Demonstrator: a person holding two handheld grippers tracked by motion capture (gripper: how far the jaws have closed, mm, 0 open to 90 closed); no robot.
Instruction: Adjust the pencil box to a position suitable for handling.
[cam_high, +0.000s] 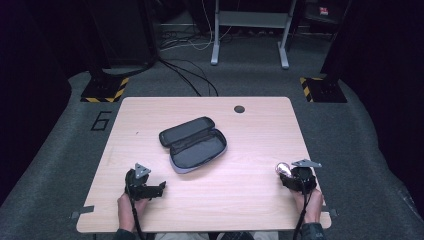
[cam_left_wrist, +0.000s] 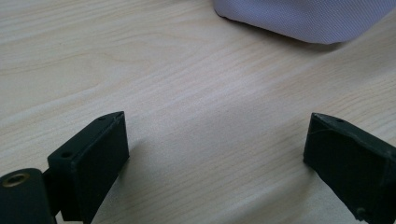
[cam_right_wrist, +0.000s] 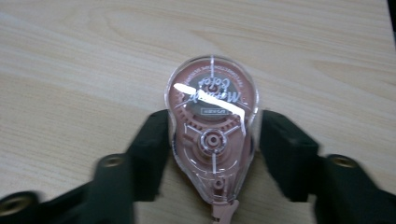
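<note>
Pinched between my right gripper's (cam_right_wrist: 212, 140) jaws sits a pink correction tape dispenser (cam_right_wrist: 212, 126), near the wooden table's (cam_high: 250, 200) right edge. My left gripper (cam_left_wrist: 215, 154) rests spread wide, near the open grey pencil case (cam_high: 195, 146).

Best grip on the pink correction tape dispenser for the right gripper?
Grip the correction tape dispenser across its narrower mid-body, coming from the tip end as the right gripper does now. It lies flat, and its sides taper there, so the fingers straddle it squarely.
</note>
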